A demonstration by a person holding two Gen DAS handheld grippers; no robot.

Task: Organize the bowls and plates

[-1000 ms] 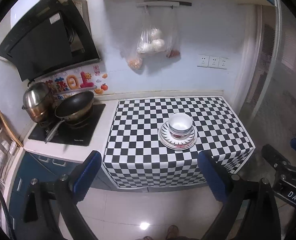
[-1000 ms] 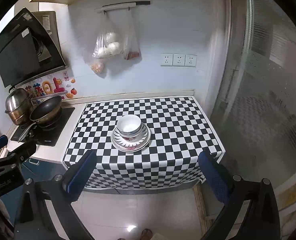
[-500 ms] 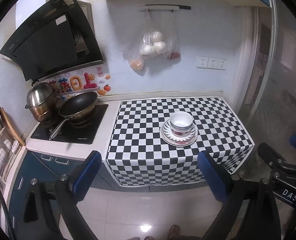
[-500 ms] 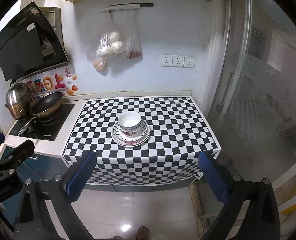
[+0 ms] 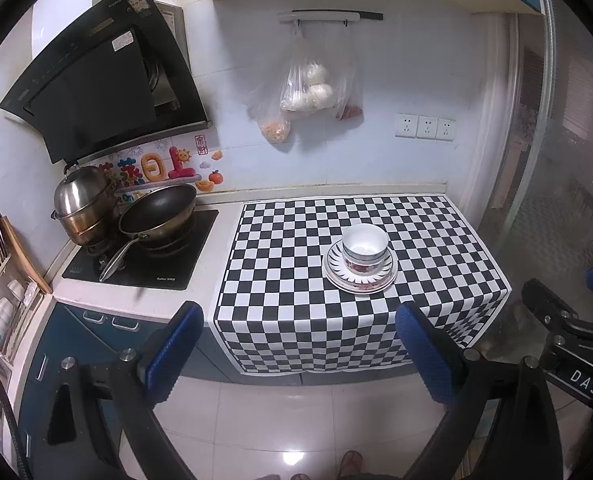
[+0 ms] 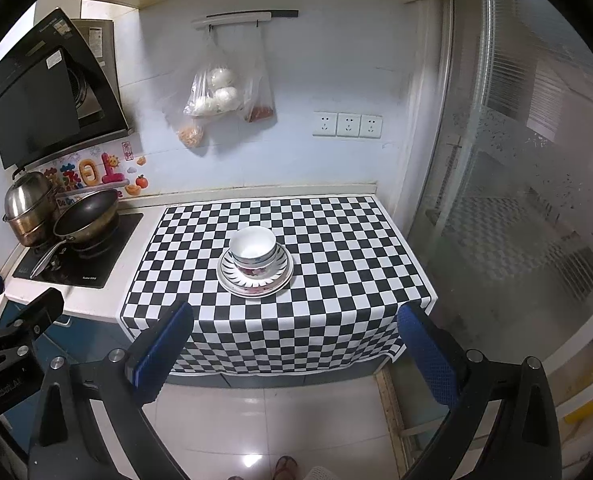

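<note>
Bowl (image 5: 364, 243) on plates (image 5: 361, 276) | left gripper (image 5: 300, 344) – wide open, empty | right gripper (image 6: 296, 344) – same

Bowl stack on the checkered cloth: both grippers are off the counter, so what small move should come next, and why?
Probably nothing more than a check: the bowls already sit nested on the stacked plates, and the left gripper and right gripper hang open and empty, short of the counter.

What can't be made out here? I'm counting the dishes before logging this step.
- Stack of plates under the bowls: the count is unclear in both views, as only the rims show.
- Dish rack, left wrist view: cut off by the fisheye edge, its contents too small.
</note>
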